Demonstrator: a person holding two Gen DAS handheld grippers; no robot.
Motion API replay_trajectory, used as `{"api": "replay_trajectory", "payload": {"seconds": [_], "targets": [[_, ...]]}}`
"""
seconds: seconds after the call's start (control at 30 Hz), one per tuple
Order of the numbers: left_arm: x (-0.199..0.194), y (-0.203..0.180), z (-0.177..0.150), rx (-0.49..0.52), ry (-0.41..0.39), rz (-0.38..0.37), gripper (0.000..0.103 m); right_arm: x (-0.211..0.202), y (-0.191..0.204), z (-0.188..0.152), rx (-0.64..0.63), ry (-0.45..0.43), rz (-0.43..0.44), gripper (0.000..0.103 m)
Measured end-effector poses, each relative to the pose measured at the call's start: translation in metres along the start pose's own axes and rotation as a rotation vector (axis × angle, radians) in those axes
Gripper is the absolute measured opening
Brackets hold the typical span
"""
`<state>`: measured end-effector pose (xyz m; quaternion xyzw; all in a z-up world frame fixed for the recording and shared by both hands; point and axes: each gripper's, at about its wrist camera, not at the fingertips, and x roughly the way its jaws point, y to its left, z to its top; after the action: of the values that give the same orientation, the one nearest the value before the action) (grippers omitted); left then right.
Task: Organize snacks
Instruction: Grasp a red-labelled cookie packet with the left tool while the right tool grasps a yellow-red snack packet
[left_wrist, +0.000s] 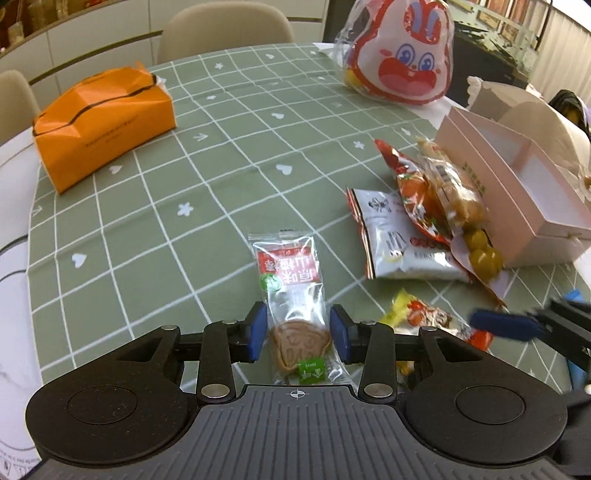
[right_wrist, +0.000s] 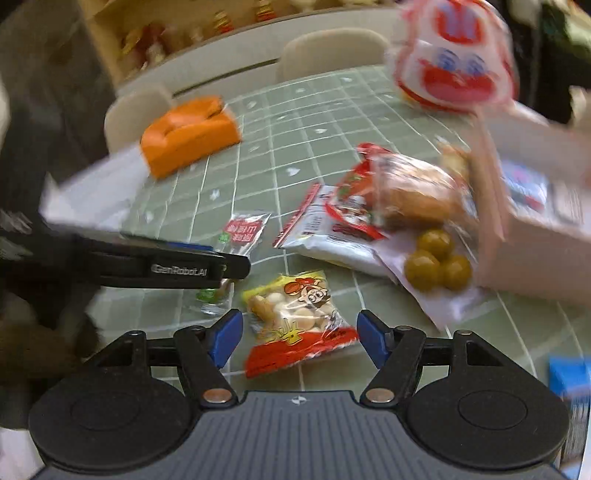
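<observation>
Sorting looked barely started: the pink box (left_wrist: 532, 206) held little, with several packets piled against its near wall. The left gripper (left_wrist: 298, 332) clamped the clear hawthorn-wafer packet (left_wrist: 291, 291) on the tablecloth; the right gripper (right_wrist: 299, 338) stood open around the yellow-red snack bag (right_wrist: 295, 317).

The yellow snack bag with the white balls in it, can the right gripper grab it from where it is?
Probably yes. The yellow snack bag lies flat on the tablecloth between the right gripper's open jaws, nothing on top. The left gripper is close beside it but not across it.
</observation>
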<state>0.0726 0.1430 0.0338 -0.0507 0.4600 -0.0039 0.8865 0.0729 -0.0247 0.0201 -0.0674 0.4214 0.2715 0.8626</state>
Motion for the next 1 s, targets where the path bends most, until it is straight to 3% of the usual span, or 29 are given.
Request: {"api": "replay_trajectory", "payload": {"seconds": [0.1, 0.3, 0.5, 0.6, 0.67, 0.8, 0.9, 1.0], "targets": [[0.0, -0.005, -0.003, 0.01, 0.005, -0.006, 0.043, -0.002, -0.002, -0.004, -0.057, 0.008, 0.022, 0.053], [-0.001, -0.031, -0.007, 0.037, 0.028, -0.085, 0.043, -0.046, -0.032, -0.018, -0.016, -0.035, 0.021, 0.044], [-0.007, -0.078, -0.025, 0.096, 0.062, -0.189, 0.043, -0.09, -0.065, -0.054, 0.056, -0.067, -0.132, 0.044], [-0.01, -0.1, -0.035, 0.133, 0.061, -0.225, 0.043, -0.1, -0.074, -0.076, 0.107, -0.03, -0.237, 0.044], [-0.009, -0.108, -0.039, 0.137, 0.068, -0.247, 0.043, -0.103, -0.076, -0.088, 0.151, 0.011, -0.238, 0.046], [-0.01, -0.121, -0.043, 0.185, 0.083, -0.258, 0.043, -0.115, -0.074, -0.101, 0.18, -0.005, -0.086, 0.059], [-0.012, -0.128, -0.049, 0.238, 0.079, -0.235, 0.043, -0.123, -0.07, -0.103, 0.151, -0.064, -0.127, 0.072], [-0.013, -0.132, -0.053, 0.278, 0.065, -0.207, 0.043, -0.119, -0.071, -0.1, 0.142, -0.09, -0.193, 0.073]]}}
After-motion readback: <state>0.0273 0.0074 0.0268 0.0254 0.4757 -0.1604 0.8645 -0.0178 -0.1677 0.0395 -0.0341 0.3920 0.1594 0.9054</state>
